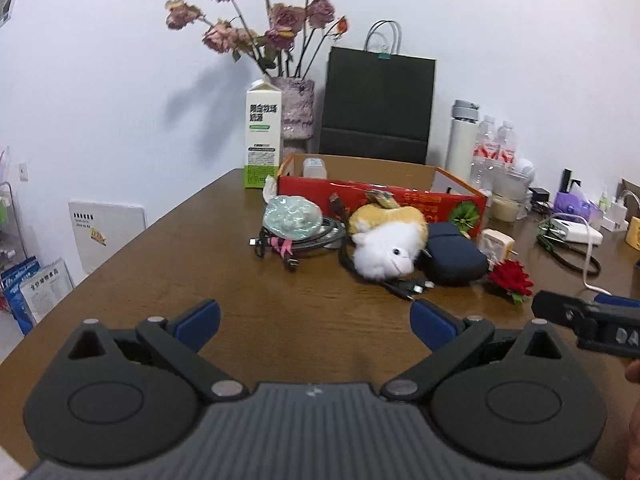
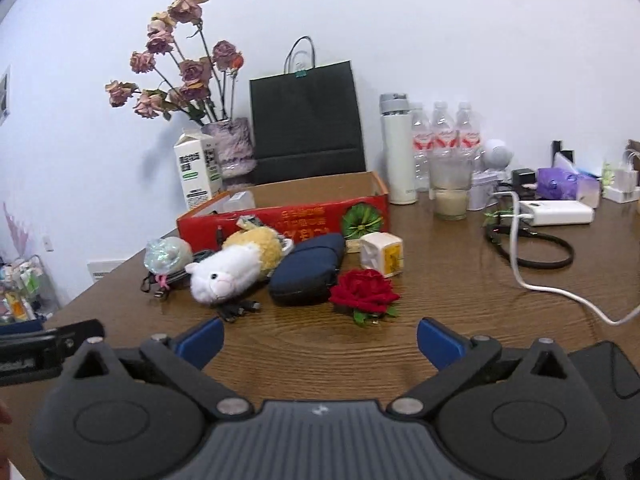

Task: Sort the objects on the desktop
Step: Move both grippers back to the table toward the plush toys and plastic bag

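A pile of objects lies in front of a red cardboard box (image 1: pixel 400 196) (image 2: pixel 280 216): a white and yellow plush toy (image 1: pixel 386 246) (image 2: pixel 236 266), a dark blue pouch (image 1: pixel 454 256) (image 2: pixel 308 272), a red fabric rose (image 1: pixel 512 278) (image 2: pixel 366 290), a white and yellow cube adapter (image 1: pixel 496 244) (image 2: pixel 382 254), an iridescent ball (image 1: pixel 292 216) (image 2: pixel 166 256) on bundled black cables (image 1: pixel 296 242) (image 2: pixel 164 284). My left gripper (image 1: pixel 316 322) is open and empty, short of the pile. My right gripper (image 2: pixel 320 340) is open and empty, just short of the rose.
A milk carton (image 1: pixel 262 136), a vase of dried roses (image 1: pixel 298 108), a black paper bag (image 1: pixel 378 104), a white flask (image 2: pixel 398 152), water bottles (image 2: pixel 444 140), a glass candle (image 2: pixel 450 200) and a white power bank (image 2: pixel 556 212) with cables stand behind and to the right.
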`<state>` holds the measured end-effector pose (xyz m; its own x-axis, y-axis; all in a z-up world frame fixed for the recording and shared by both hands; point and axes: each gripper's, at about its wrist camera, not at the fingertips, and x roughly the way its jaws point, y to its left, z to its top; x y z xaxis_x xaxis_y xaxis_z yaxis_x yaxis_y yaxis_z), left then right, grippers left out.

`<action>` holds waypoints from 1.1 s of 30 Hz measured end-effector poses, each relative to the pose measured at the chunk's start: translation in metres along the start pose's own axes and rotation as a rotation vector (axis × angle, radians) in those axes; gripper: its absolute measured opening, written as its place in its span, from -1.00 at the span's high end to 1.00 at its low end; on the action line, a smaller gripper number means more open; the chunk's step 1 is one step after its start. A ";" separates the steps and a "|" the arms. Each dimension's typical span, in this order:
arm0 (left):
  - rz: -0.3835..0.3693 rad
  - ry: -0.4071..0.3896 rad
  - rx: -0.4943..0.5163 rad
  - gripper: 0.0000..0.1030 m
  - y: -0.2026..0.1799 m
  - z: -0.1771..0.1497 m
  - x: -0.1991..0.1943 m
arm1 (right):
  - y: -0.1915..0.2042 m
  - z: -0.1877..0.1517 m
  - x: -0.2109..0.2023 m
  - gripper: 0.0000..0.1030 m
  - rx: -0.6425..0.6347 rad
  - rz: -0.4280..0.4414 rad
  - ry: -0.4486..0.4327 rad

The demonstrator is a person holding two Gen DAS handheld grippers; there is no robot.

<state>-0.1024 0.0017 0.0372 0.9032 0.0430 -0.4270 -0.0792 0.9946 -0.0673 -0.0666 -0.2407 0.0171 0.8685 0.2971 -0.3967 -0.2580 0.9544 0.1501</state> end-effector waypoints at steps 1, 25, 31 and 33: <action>0.001 0.006 -0.002 -1.00 0.003 0.004 0.006 | 0.003 0.003 0.004 -0.92 -0.010 0.017 0.009; -0.189 0.120 -0.061 0.38 0.053 0.085 0.183 | 0.083 0.059 0.184 -0.23 0.117 0.085 0.254; -0.159 0.042 -0.147 0.41 0.063 0.094 0.140 | 0.083 0.073 0.155 0.30 0.016 0.069 0.163; -0.135 0.030 -0.182 0.41 0.065 0.095 0.121 | 0.084 0.078 0.134 0.31 -0.056 0.056 0.123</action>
<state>0.0420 0.0810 0.0664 0.8981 -0.0951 -0.4294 -0.0353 0.9576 -0.2859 0.0615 -0.1232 0.0470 0.7945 0.3474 -0.4980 -0.3303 0.9355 0.1257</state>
